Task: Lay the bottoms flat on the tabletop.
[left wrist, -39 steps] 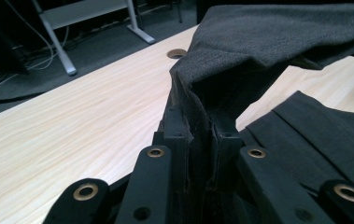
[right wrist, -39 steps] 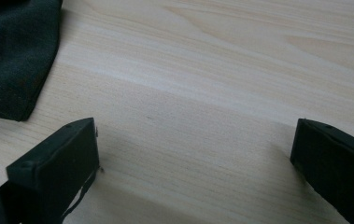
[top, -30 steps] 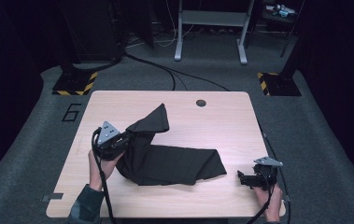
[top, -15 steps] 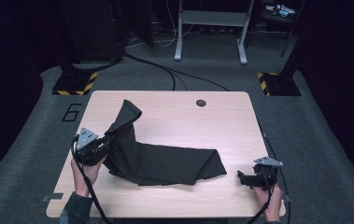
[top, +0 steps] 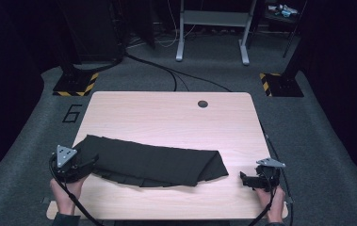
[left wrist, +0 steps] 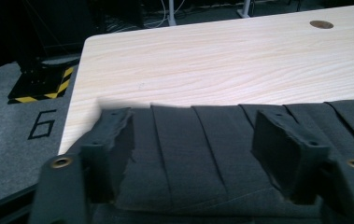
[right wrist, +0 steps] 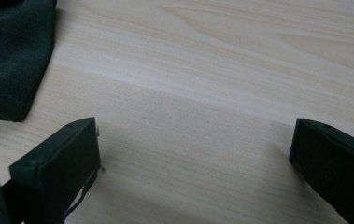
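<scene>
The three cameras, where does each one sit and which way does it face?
High view: above the person's side, looking forward and down on the table; both hands and grippers show.
Left gripper view: rides the left gripper, looking along open jaws over the black cloth.
Right gripper view: rides the right gripper, open over bare wood.
All three views share the cloth and table.

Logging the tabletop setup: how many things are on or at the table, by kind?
Black cloth: 1
Grippers, left gripper and right gripper: 2
Round hole in the table, near its far edge: 1
Total: 4
</scene>
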